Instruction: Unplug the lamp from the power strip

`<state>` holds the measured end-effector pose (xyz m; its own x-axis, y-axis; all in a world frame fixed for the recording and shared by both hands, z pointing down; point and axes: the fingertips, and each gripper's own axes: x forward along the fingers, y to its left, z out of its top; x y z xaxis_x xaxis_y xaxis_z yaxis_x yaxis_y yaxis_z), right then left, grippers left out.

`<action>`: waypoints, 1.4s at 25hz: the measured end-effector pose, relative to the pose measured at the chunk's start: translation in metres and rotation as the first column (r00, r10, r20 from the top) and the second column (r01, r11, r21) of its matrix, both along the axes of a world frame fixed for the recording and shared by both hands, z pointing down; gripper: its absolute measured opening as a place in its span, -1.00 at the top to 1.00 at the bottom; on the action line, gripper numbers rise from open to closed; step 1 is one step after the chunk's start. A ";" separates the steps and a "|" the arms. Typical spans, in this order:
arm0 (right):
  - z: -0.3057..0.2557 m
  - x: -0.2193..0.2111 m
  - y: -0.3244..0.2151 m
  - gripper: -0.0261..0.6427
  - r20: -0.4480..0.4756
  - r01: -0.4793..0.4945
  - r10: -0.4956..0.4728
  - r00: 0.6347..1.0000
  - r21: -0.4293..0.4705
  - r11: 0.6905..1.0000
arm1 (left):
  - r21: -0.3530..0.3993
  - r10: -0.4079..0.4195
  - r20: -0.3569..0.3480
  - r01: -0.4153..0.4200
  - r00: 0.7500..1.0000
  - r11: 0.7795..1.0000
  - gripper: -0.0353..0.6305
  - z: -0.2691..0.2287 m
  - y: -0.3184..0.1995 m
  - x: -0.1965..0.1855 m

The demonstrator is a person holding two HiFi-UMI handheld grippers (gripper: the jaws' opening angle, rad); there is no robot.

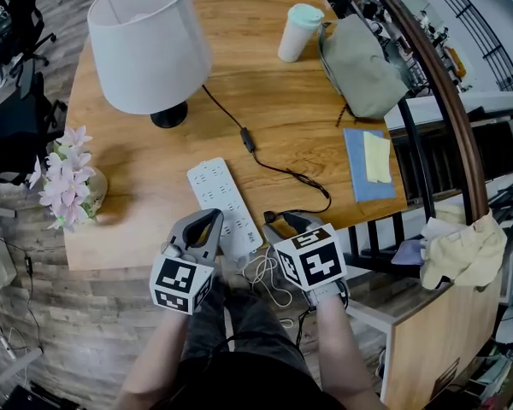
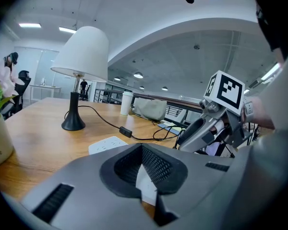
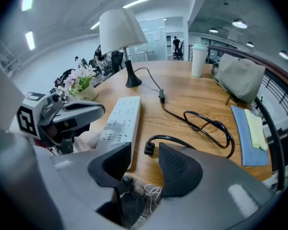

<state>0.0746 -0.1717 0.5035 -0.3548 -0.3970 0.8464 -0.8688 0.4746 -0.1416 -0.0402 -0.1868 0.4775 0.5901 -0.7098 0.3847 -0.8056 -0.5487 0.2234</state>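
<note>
The lamp (image 1: pixel 150 45) has a white shade and a black foot and stands at the far left of the wooden table (image 1: pixel 299 118). Its black cord (image 1: pixel 278 171) runs over a switch and loops to the plug (image 3: pixel 150 149). The plug lies loose on the wood beside the white power strip (image 1: pixel 222 199), out of its sockets. My right gripper (image 3: pixel 144 153) is open, and the plug rests just beyond its spread pads. My left gripper (image 1: pixel 210 229) sits on the strip's near end. In the left gripper view its pads (image 2: pixel 158 169) are closed on a white edge of the strip (image 2: pixel 107 145).
A pot of pink flowers (image 1: pixel 67 182) stands at the table's left edge. At the back are a pale cup (image 1: pixel 300 31) and a grey bag (image 1: pixel 359 62). A blue cloth with a yellow one (image 1: pixel 369 162) lies at the right. A thin white cable (image 1: pixel 269 278) hangs off the near edge.
</note>
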 end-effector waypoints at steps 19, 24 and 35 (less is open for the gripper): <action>-0.047 -0.027 -0.006 0.90 0.217 0.053 -0.086 0.972 0.153 0.987 | 0.079 -0.073 -0.033 0.075 0.997 0.994 0.90 -0.027 -0.008 -0.043; -0.073 -0.031 -0.010 0.90 0.339 -0.004 -0.096 0.936 0.285 0.959 | 0.105 -0.097 -0.047 0.102 0.994 0.989 0.90 -0.038 -0.007 -0.054; -0.115 -0.024 -0.013 0.90 0.388 -0.043 -0.147 0.910 0.441 0.896 | 0.163 -0.135 -0.120 0.154 0.984 0.975 0.90 -0.073 0.002 -0.061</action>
